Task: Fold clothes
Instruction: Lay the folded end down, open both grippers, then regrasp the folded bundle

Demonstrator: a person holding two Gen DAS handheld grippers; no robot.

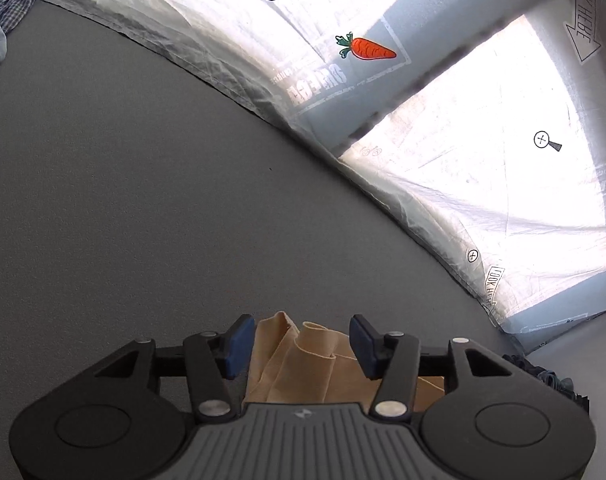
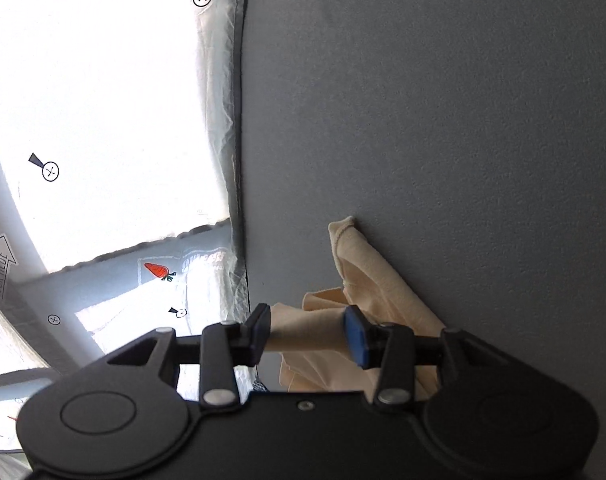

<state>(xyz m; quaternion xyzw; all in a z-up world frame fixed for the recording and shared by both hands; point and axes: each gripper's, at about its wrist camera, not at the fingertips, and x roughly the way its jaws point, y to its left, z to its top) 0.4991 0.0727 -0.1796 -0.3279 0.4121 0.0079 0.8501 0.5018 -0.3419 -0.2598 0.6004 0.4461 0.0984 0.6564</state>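
Grey table (image 1: 143, 180), beige cloth (image 1: 303, 364) bunched on it, checked garment (image 1: 11, 4) at far corner, dark clothes (image 1: 551, 376) at right edge

Most of a beige garment (image 1: 303, 360) lies hidden beneath the left hand-held gripper (image 1: 301, 346); a checked cloth (image 1: 11, 4) is cut off at the frame's edge.

Bench (image 1: 143, 180): I see open grey surface ahead of both tools. Obstacles: bunched beige garment (image 1: 303, 360) between my jaws, checked cloth (image 1: 11, 4) far corner, dark clothes (image 1: 543, 376) beside the bench edge.
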